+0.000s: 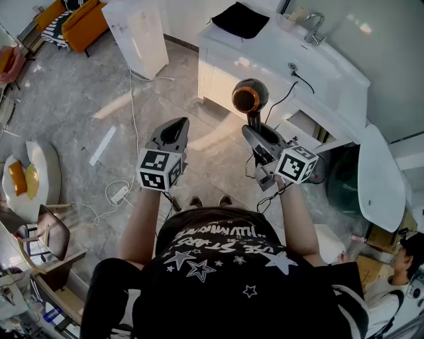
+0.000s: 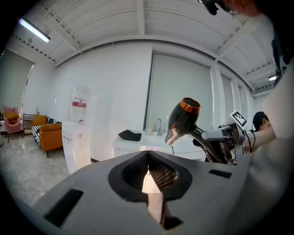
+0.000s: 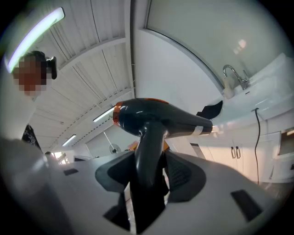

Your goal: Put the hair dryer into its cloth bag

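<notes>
The black hair dryer (image 1: 248,98) with a copper rim stands upright in the air, and my right gripper (image 1: 255,132) is shut on its handle. In the right gripper view the handle (image 3: 149,156) fills the gap between the jaws and the barrel (image 3: 156,117) lies across above them. My left gripper (image 1: 173,132) hangs to the left of the dryer, shut with nothing in it, its jaws meeting edge to edge (image 2: 148,156). The black cloth bag (image 1: 240,20) lies flat on the white counter (image 1: 278,49), beyond both grippers. The left gripper view also shows the bag (image 2: 130,135) and the dryer (image 2: 183,120).
The counter carries a sink with a faucet (image 1: 311,30), and a black cord (image 1: 291,93) hangs down its front. A white water dispenser (image 1: 136,36) stands to the left, an orange sofa (image 1: 83,23) farther left. Cables (image 1: 119,192) lie on the floor. Another person (image 1: 404,258) sits at lower right.
</notes>
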A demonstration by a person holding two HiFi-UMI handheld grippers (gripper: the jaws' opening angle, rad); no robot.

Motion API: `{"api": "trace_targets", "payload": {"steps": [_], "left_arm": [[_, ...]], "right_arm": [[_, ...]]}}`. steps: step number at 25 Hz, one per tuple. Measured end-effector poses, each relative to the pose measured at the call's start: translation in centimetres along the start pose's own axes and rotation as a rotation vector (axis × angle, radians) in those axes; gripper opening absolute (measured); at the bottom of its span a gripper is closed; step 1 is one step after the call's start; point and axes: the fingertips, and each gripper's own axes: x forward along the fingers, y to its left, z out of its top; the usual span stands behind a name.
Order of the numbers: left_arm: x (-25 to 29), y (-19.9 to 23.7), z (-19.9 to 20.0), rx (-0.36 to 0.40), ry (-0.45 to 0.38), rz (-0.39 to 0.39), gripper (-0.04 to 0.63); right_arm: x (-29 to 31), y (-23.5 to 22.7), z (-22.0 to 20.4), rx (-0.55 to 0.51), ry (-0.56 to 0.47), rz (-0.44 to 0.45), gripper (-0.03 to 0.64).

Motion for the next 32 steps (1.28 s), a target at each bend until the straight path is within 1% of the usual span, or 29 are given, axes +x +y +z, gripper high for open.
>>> {"api": "trace_targets", "payload": {"steps": [6,10,14,18,22,25,28,32], "left_arm": [[-0.7,1.5,-0.6,-0.014,0.011,-0.006,0.011],[-1.7,2.5,-2.0,-0.014,0.031,-0.036,0.011],[-1.4,3.7,-2.5,-0.007,0.044,-0.055,0.011],[-0.8,4.2,-3.2,-0.025,0.056,-0.066,0.011],[0.6,5.2,-4.0,-0.035,0.083,-0.056,0.011],[2.1,6.2,-3.7,-0.032,0.091,-0.042,0.011],[4.2,7.6,-2.9,-0.021,0.092,-0.022,0.011],[7.9,9.7,-0.8,-0.004,0.076,0.01,0.011]], "right_arm": [[1.2,0.2,-0.5,0.003,-0.002,-0.017,0.202],[2.0,0.5,-1.7,0.003,-0.002,-0.049,0.202],[2.7,0.3,-2.1,0.007,0.001,-0.084,0.202],[3.2,-0.2,-1.8,0.022,0.002,-0.08,0.202],[4.2,-2.0,-1.0,0.025,0.003,-0.082,0.202],[5.5,-4.0,0.0,0.027,0.012,-0.077,0.202],[6.9,-6.2,1.4,0.021,0.024,-0.068,0.202],[9.7,-9.4,4.0,0.0,0.048,-0.031,0.202]]}}
